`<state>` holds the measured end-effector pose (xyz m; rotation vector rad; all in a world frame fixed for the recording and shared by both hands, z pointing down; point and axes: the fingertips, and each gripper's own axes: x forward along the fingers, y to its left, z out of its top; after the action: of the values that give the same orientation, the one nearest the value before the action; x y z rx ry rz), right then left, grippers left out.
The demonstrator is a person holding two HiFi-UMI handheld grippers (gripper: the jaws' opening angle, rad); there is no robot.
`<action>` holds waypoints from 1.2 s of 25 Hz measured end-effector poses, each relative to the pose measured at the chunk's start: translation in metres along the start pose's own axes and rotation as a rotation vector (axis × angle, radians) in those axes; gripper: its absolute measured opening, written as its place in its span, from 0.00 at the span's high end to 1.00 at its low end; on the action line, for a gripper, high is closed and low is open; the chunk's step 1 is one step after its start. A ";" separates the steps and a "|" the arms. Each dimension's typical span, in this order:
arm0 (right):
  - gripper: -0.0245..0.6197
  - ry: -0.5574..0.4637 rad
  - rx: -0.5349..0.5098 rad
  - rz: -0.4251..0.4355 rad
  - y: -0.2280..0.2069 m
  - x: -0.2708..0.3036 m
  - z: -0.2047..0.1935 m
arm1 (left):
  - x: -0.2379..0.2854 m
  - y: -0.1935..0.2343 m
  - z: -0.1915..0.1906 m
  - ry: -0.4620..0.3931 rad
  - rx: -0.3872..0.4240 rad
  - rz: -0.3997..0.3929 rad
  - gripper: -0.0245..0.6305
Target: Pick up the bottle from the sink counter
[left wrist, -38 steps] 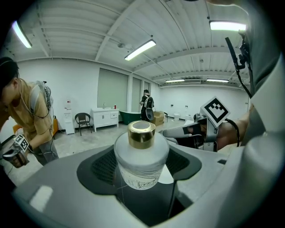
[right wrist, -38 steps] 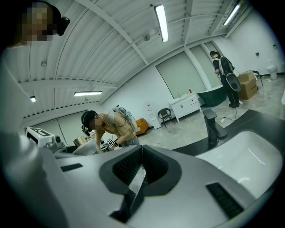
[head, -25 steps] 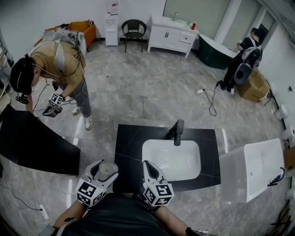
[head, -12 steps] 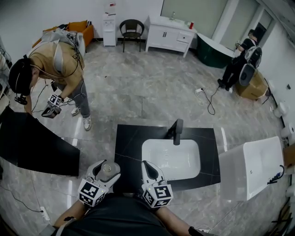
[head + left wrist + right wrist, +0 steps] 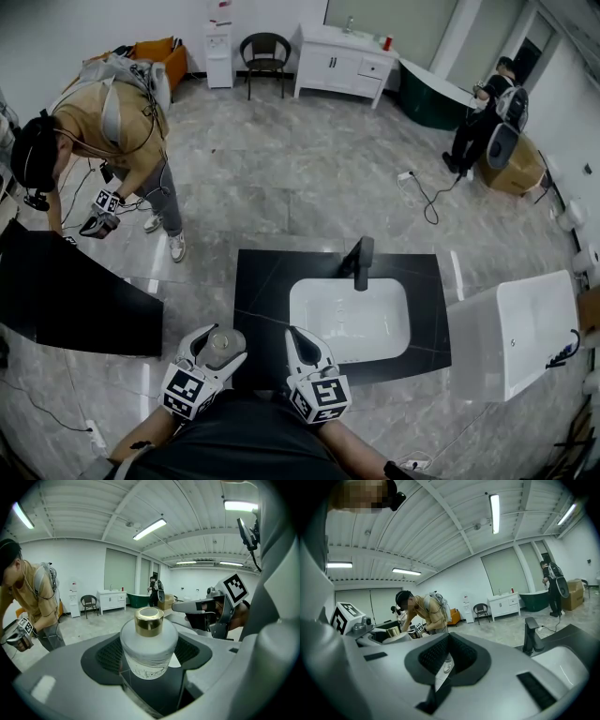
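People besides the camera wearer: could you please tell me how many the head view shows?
2. One person bends over the dark counter at the left; the other person stands far right, beside the cardboard box. More could be out of frame.

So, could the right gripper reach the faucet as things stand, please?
Probably yes: the right gripper is empty, jaws together, and only the open sink basin lies between it and the faucet.

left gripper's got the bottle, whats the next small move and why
Probably a short, straight lift with the left gripper to finish the pick. Its jaws are closed on the frosted, gold-capped bottle, upright and centred between them, near the sink counter's left front corner. The right gripper is shut on nothing, so needn't help.
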<state>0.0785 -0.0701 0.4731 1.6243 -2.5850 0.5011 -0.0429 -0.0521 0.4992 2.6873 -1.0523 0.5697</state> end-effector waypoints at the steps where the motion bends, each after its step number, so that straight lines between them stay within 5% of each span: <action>1: 0.95 0.001 -0.001 0.000 0.000 0.000 0.000 | 0.000 0.000 -0.001 0.002 -0.003 -0.001 0.45; 30: 0.95 0.013 0.012 0.009 0.002 -0.005 -0.012 | 0.000 -0.004 -0.004 0.015 -0.021 0.011 0.45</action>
<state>0.0771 -0.0612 0.4829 1.6086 -2.5862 0.5271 -0.0417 -0.0475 0.5028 2.6562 -1.0635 0.5767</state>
